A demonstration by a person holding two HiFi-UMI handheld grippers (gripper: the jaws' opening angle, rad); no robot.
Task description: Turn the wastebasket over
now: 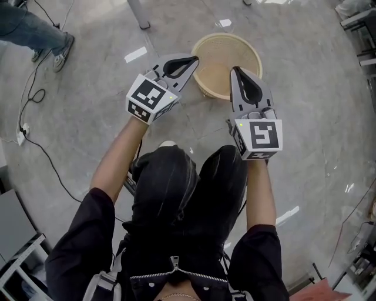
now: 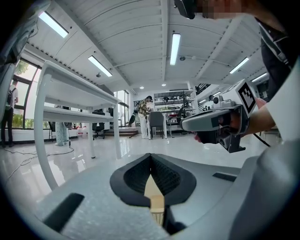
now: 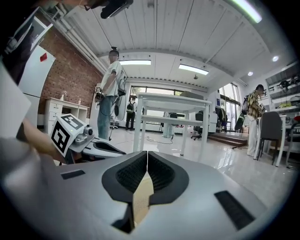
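Observation:
The wastebasket [image 1: 226, 50] is a round tan woven basket, standing on the grey floor with its open mouth facing up. My left gripper [image 1: 191, 59] is shut on its left rim. My right gripper [image 1: 235, 70] is shut on the near right rim. In the left gripper view a tan sliver of wastebasket [image 2: 153, 190] is pinched between the jaws of the left gripper [image 2: 151, 157]. The right gripper view likewise shows woven wastebasket [image 3: 142, 197] clamped in the right gripper [image 3: 147, 154]. Each gripper view also catches the opposite gripper off to one side.
My knees in black trousers [image 1: 176, 176] are just behind the basket. A person's legs [image 1: 35, 32] and floor cables [image 1: 29, 100] lie at the far left. A table leg [image 1: 140, 14] stands behind the basket. White tables [image 3: 173, 110] and people stand further off.

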